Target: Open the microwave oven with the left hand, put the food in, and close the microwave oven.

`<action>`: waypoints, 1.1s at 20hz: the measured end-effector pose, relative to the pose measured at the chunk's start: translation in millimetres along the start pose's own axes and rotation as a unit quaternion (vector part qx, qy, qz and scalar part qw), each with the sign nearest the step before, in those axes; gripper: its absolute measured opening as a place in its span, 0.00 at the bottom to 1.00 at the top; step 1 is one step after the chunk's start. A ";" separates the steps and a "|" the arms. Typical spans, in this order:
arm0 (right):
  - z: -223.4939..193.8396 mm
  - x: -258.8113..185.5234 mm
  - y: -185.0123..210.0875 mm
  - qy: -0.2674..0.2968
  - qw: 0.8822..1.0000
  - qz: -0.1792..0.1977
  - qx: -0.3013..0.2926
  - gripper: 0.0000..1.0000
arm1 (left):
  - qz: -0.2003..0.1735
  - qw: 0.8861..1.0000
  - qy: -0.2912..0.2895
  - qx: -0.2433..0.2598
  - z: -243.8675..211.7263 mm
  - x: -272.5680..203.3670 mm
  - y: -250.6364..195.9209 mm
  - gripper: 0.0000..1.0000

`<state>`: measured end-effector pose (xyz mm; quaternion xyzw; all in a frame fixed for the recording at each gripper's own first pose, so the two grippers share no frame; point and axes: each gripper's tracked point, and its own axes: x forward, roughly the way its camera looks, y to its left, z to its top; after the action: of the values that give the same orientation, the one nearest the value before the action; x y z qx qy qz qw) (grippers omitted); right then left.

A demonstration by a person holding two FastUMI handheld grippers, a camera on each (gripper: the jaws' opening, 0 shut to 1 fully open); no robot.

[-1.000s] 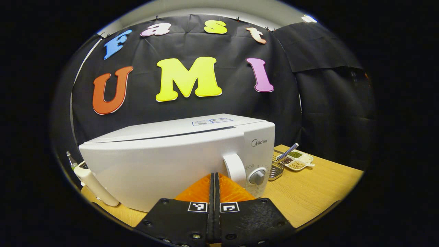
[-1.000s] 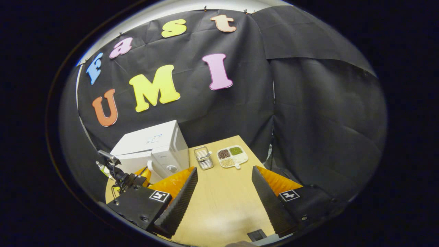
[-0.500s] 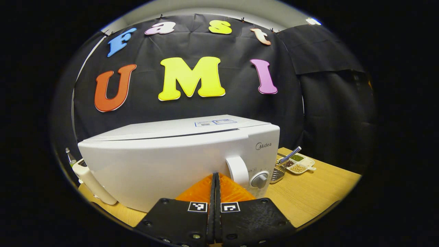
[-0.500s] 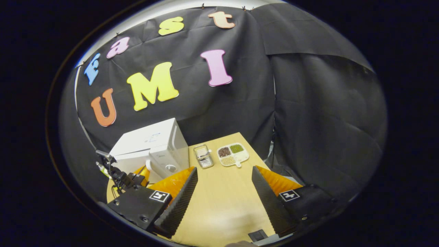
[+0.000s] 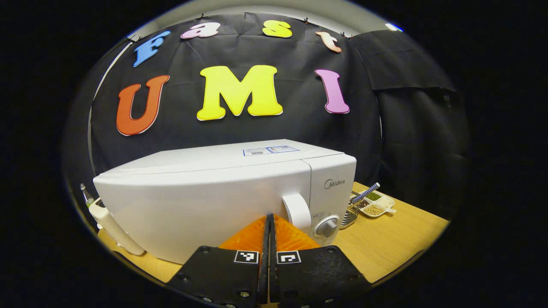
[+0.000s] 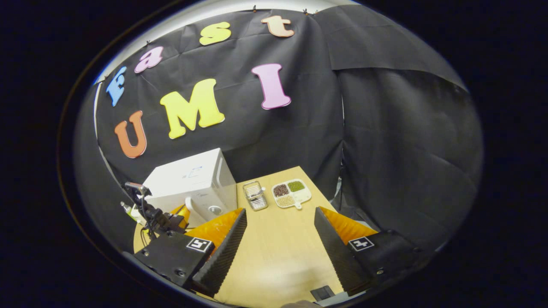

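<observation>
Microwave oven (image 5: pixel 222 192) stands on the wooden table (image 5: pixel 385 244), toward its left edge and close to the cloth wall at the back, with its door shut. In the left gripper view the left gripper (image 5: pixel 269 239) is right up against the white door, its two fingers pressed together with nothing between them, just left of the pale door handle (image 5: pixel 296 211) and the round dial (image 5: pixel 327 226). The door looks flush, so I judge the task either at its very start or at its very end; the pictures alone cannot settle which.

If opening is the step in hand, the clenched fingers need to part first, slide a little toward the handle, and close on it squarely before pulling. The pull should follow the door's arc, hinged at the far left, rather than go straight back, or the light oven may skid toward the table's near edge.

The right gripper (image 6: pixel 280 231) hangs above the middle of the table, spread wide and carrying nothing. Its view gives the layout from above: a small metal basket (image 6: pixel 255 196) and a divided tray of beans (image 6: pixel 291 193) lie near the back edge, just right of the oven, and the left gripper with its camera mast shows at the oven's front. The left gripper view gives what that one cannot: the closed door seam, the handle's shape, and a white bottle-like item (image 5: pixel 115 229) beside the oven's left end.
</observation>
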<state>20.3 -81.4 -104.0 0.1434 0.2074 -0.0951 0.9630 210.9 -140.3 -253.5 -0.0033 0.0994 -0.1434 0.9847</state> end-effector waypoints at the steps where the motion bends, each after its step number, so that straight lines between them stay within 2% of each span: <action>1: 1.5 -1.8 0.7 -0.003 1.000 -0.001 0.000 1.00 | 0.012 1.000 0.007 0.000 -2.4 -6.9 5.7 0.01; 4: 7.6 -8.8 3.3 -0.018 1.000 -0.001 -0.007 1.00 | 0.034 0.999 0.014 -0.019 -2.8 -44.7 13.9 0.01; 5: 12.4 -12.1 6.0 -0.029 0.999 -0.001 -0.014 1.00 | 0.039 0.999 0.016 -0.009 -1.5 -61.1 16.7 0.06; 6: 16.2 -14.2 10.2 -0.039 0.999 0.000 -0.022 1.00 | 0.042 0.999 0.016 0.008 1.0 -76.2 20.1 0.16; 7: 21.7 -17.8 15.6 -0.053 0.998 0.004 -0.028 1.00 | 0.047 0.998 0.021 0.019 2.7 -92.7 23.7 0.53; 9: 30.6 -25.9 28.9 -0.076 0.996 0.010 -0.046 1.00 | 0.056 0.998 0.018 0.038 11.9 -137.8 29.8 0.97; 11: 44.7 -40.1 46.8 -0.106 0.992 0.018 -0.066 1.00 | 0.061 0.997 0.010 0.048 32.5 -176.1 34.3 0.96; 13: 53.4 -56.0 64.8 -0.135 0.987 0.031 -0.083 1.00 | 0.063 0.998 0.005 0.028 53.6 -215.8 37.6 0.97; 14: 54.1 -62.2 76.0 -0.145 0.985 0.041 -0.088 0.92 | 0.056 0.998 -0.004 0.012 67.3 -233.5 34.2 0.96; 15: 55.0 -68.3 84.5 -0.152 0.983 0.048 -0.094 1.00 | 0.053 0.999 -0.008 0.002 77.9 -249.0 35.2 0.96; 16: 54.4 -73.3 90.1 -0.158 0.981 0.053 -0.097 0.92 | 0.055 0.998 -0.009 -0.002 87.5 -261.6 40.9 0.96; 17: 55.3 -79.0 96.5 -0.164 0.980 0.057 -0.097 1.00 | 0.064 0.998 -0.011 -0.005 97.0 -274.7 48.3 0.97; 18: 53.5 -83.5 102.4 -0.168 0.979 0.063 -0.096 0.92 | 0.070 0.997 -0.014 -0.008 107.1 -285.5 55.3 0.97; 19: 53.4 -88.7 106.8 -0.172 0.978 0.067 -0.095 1.00 | 0.077 0.997 -0.019 -0.011 116.5 -292.2 61.9 0.97; 22: 54.9 -98.4 118.7 -0.181 0.976 0.073 -0.093 1.00 | 0.093 0.995 -0.035 -0.017 140.4 -308.8 78.6 0.97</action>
<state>-18.6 25.2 13.9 0.0483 0.0269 -0.0296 0.9980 -29.4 19.4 -58.4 -0.0159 0.0668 -0.0488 0.9964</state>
